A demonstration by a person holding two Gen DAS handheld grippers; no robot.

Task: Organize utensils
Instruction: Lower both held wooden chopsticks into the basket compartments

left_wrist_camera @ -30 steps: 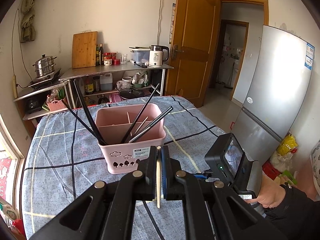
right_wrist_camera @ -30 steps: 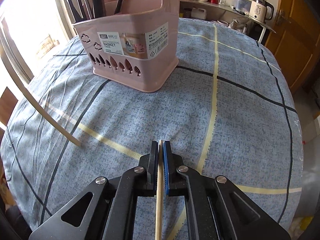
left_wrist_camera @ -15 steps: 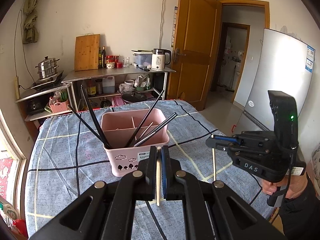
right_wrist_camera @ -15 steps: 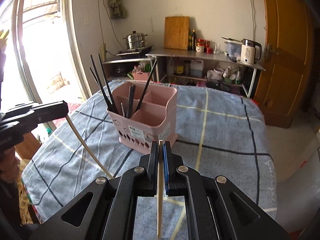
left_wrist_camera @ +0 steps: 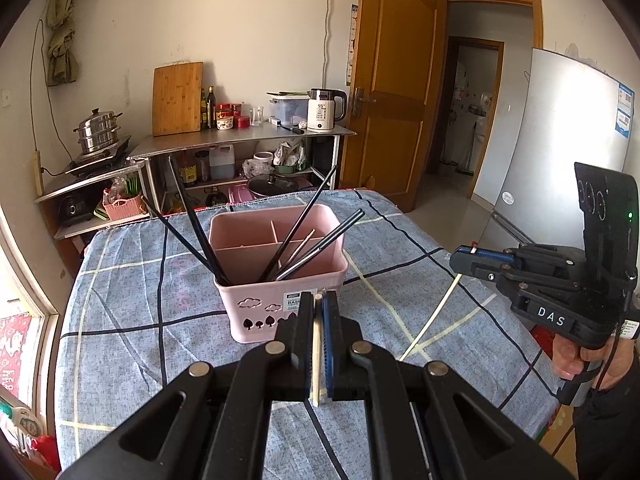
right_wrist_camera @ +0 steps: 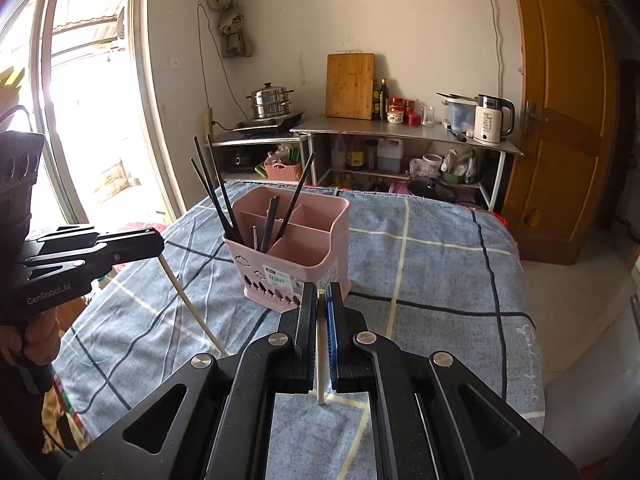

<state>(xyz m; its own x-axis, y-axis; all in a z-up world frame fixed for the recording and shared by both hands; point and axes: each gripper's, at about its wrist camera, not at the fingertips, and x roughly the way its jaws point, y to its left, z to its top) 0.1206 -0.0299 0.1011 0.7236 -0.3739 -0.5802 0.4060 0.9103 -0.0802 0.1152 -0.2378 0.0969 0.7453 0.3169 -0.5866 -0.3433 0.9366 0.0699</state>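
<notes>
A pink utensil basket (left_wrist_camera: 276,276) stands mid-table with several black chopsticks (left_wrist_camera: 200,232) leaning in its compartments; it also shows in the right wrist view (right_wrist_camera: 296,248). My left gripper (left_wrist_camera: 318,300) is shut on a pale wooden chopstick (left_wrist_camera: 317,356), held above the table in front of the basket. My right gripper (right_wrist_camera: 320,296) is shut on a second pale chopstick (right_wrist_camera: 321,352). Each gripper appears in the other's view: the right one (left_wrist_camera: 464,256) with its chopstick (left_wrist_camera: 432,316) hanging down, and the left one (right_wrist_camera: 158,242) with its chopstick (right_wrist_camera: 192,308).
The table carries a blue checked cloth (left_wrist_camera: 128,320). Behind it stand a metal shelf (left_wrist_camera: 240,140) with a kettle, a cutting board and jars, a steamer pot (left_wrist_camera: 98,130), a wooden door (left_wrist_camera: 392,92) and a fridge (left_wrist_camera: 560,140) at right.
Both grippers have risen and drawn back from the table, each keeping its chopstick. The right wrist view swung from looking down at the cloth to level, and the basket looks farther away.
</notes>
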